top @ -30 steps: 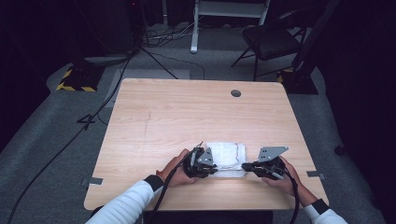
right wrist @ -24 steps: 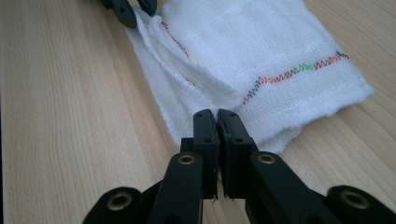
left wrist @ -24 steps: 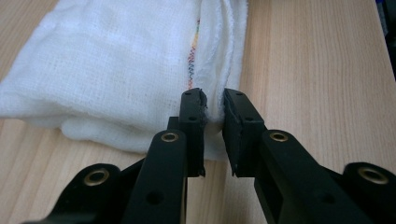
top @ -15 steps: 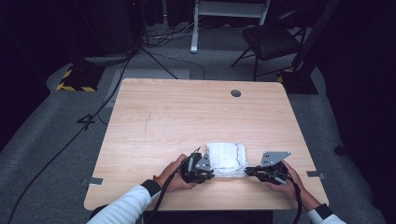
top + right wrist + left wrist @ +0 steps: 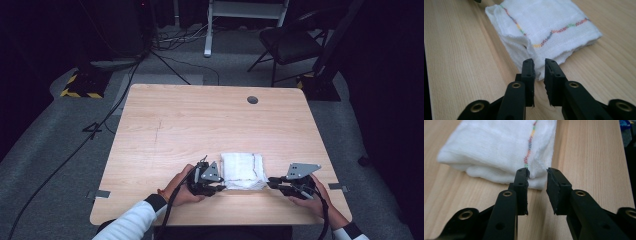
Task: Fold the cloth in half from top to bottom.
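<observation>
My left gripper [image 5: 537, 176] and right gripper [image 5: 539, 63] have both just been opening, jaws now slightly apart and pressing on nothing; the folded white cloth [image 5: 243, 171] lies between them, its near corners just past my fingertips

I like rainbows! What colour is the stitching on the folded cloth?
Rainbow-coloured stitching on the white cloth, clearest in the right gripper view.

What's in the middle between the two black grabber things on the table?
In the high view, a folded white cloth with rainbow stitching lies on the wooden table between the left gripper and the right gripper, whose jaws have just been opening.
</observation>
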Demonstrator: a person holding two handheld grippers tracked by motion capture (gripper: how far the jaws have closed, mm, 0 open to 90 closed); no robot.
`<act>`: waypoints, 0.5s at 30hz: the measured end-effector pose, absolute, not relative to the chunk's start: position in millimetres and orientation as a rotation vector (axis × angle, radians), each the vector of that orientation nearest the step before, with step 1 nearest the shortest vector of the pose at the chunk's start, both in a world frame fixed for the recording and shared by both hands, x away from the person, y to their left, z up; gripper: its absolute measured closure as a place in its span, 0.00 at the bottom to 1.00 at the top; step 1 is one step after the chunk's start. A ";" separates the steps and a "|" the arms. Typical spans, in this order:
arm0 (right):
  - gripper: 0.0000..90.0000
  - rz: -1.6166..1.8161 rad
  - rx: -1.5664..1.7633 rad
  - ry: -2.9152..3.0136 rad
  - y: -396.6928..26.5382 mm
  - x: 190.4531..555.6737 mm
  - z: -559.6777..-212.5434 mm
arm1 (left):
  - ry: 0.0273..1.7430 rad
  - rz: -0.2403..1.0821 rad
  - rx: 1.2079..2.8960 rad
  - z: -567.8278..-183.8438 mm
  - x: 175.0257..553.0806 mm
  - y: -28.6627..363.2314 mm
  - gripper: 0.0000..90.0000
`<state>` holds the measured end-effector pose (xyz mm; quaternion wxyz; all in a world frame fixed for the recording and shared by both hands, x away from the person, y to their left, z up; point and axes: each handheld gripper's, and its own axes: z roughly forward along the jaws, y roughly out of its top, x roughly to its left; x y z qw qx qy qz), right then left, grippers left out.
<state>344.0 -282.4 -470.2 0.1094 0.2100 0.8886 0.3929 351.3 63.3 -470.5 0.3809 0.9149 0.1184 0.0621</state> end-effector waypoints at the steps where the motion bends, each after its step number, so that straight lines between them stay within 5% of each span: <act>1: 0.83 1.164 0.625 2.600 -283.4 344.5 -468.2 | 0.308 0.171 2.331 -468.5 352.3 64.8 0.75; 15: 0.47 1.079 0.676 2.578 -258.9 371.8 -466.1 | 0.416 0.227 2.351 -472.0 380.7 31.0 0.32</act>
